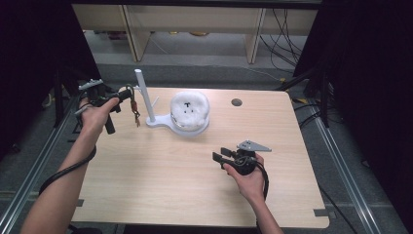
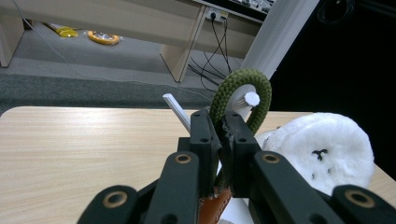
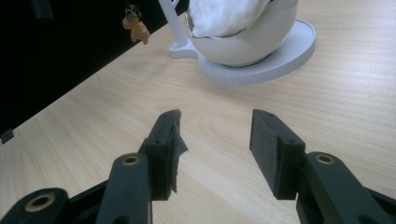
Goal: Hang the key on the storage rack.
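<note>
Right gripper [image 1: 220, 160] sits low over the light wooden table [image 1: 160, 185] toward its near right part, black jaws spread apart with nothing between them. Further back near the far left corner, the left gripper [image 1: 127, 93] is clenched on a braided olive-green cord loop [image 2: 240, 88] with a small brown gingerbread-figure charm [image 3: 136, 27] dangling below, the loop around a short peg [image 2: 251, 98] of the white plastic post stand [image 1: 144, 92]. Just right of the post, on the stand's round base, a white bowl [image 3: 254, 39] holds a fluffy white plush [image 1: 190, 109].
</note>
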Demonstrator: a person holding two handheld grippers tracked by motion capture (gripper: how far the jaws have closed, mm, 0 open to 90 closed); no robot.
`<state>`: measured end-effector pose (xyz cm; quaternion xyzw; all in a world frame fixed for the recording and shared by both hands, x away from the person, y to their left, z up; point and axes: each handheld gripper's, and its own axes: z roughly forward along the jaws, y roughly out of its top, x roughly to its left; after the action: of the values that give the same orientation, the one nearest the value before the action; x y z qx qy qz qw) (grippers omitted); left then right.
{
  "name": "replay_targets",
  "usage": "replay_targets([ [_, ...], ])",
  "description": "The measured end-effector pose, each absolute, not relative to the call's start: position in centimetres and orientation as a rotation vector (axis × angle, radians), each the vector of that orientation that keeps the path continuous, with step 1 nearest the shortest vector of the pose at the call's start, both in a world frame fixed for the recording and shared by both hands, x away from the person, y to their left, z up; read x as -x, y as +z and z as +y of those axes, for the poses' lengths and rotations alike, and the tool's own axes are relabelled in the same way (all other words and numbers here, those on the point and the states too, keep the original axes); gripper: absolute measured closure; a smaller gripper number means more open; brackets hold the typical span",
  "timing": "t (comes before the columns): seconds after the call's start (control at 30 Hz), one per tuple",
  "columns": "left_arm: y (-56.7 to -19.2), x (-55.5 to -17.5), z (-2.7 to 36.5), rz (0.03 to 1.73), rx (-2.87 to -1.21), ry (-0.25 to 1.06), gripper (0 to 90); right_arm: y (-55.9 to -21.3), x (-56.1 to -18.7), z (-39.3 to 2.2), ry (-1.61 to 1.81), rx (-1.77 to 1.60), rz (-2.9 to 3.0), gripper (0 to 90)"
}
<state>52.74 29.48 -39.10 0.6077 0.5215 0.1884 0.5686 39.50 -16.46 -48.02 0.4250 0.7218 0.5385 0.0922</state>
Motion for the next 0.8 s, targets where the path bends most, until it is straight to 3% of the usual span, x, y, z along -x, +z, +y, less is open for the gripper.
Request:
replay_targets([
  [0.8,-39.89,-53.44,28.63,1.233,-1.448,0.459,81.0,-48.06,-39.37,-16.64,1.619,-1.29,2.133,52.9],
])
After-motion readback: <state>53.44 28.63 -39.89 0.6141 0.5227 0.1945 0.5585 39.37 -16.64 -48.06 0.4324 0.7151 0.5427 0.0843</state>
